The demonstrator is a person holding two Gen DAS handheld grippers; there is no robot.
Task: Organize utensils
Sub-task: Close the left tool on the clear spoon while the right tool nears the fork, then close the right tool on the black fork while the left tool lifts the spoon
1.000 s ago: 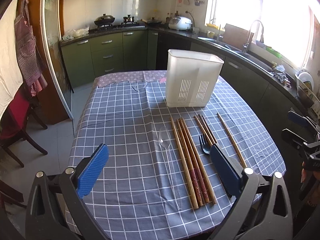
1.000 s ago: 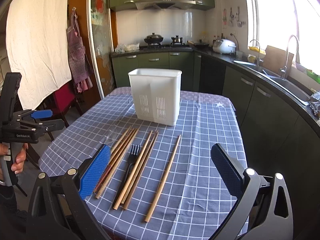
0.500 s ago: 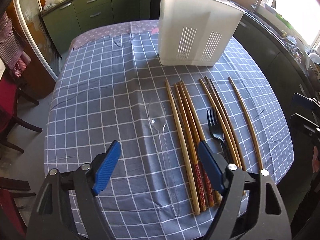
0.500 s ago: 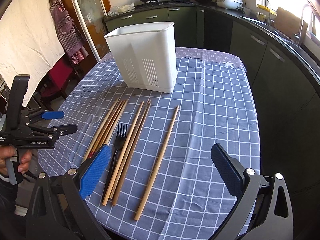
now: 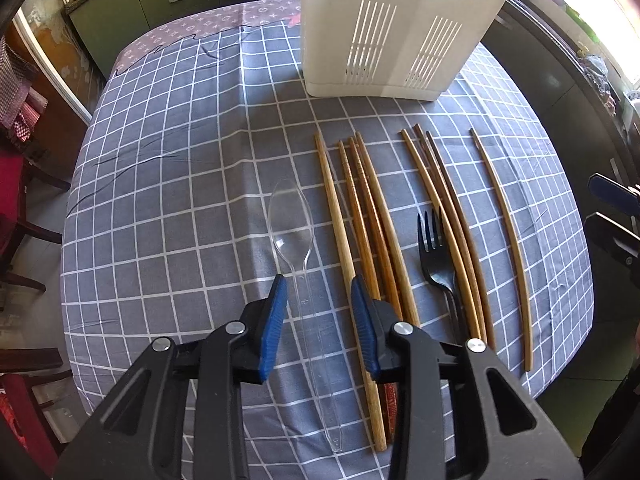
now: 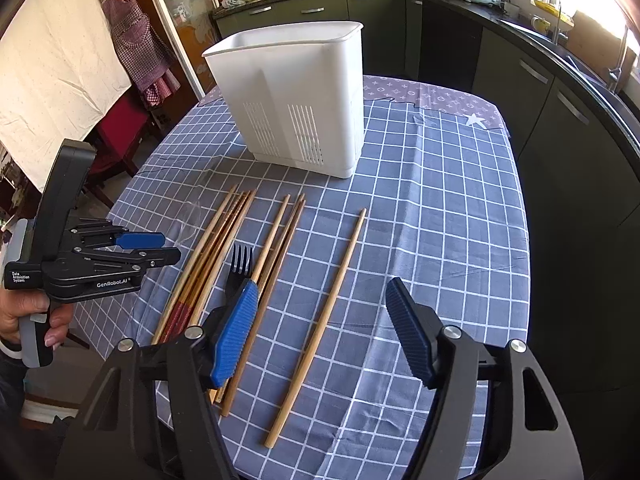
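Note:
A clear plastic spoon (image 5: 294, 240) lies on the checked tablecloth (image 5: 168, 200). My left gripper (image 5: 319, 292) is open, its blue pads either side of the spoon's handle, not touching it. Several wooden chopsticks (image 5: 362, 220) and a black fork (image 5: 434, 248) lie to the right. A white slotted utensil holder (image 5: 396, 28) stands at the back. My right gripper (image 6: 322, 304) is open over a lone chopstick (image 6: 326, 320), with the fork (image 6: 238, 268) by its left pad. The left gripper also shows in the right wrist view (image 6: 160, 246).
The table's near edge runs just under both grippers. Dark green kitchen cabinets (image 6: 540, 92) and a counter curve along the right and back. Red chairs (image 5: 16, 184) stand left of the table.
My left gripper has dropped toward the table and its jaws have narrowed around the clear spoon's handle. My right gripper has moved forward and lower over the lone chopstick, still wide open.

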